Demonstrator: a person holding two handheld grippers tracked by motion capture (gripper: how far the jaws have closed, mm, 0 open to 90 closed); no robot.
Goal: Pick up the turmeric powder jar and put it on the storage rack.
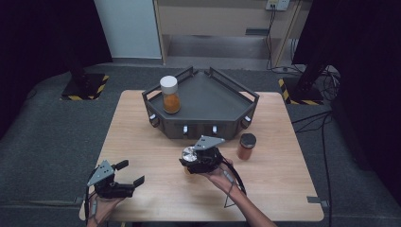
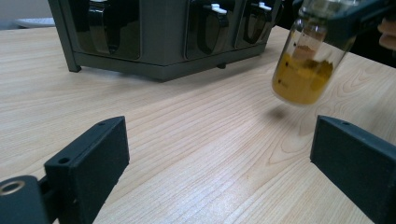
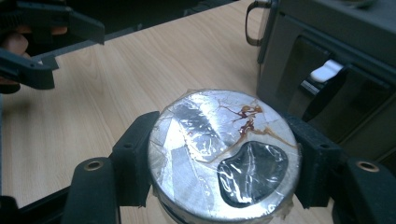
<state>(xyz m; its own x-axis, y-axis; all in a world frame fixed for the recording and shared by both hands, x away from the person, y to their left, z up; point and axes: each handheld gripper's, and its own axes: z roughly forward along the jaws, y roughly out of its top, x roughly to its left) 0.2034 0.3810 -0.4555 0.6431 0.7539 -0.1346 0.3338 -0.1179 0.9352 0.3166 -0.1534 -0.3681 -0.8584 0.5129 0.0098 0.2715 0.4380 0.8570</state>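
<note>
Light from overhead is falling brightly on the pale wooden table point(image 1: 156, 142), while the surrounding floor and black curtains are sinking into near darkness. The dark grey angular metal tray point(image 1: 208, 101) is taking a soft sheen on its flat bed. Shadows under objects are staying short and soft. The high view is looking slightly soft and grainy. In the left gripper view, the tilted glass jar of yellow-orange powder point(image 2: 306, 65) is blurring at its edges and casting a faint shadow on the wood grain, which is appearing sharp. In the right gripper view, the jar's crinkled silver foil seal point(image 3: 224, 151) is glaring with white highlights, and the background is falling out of focus.
</note>
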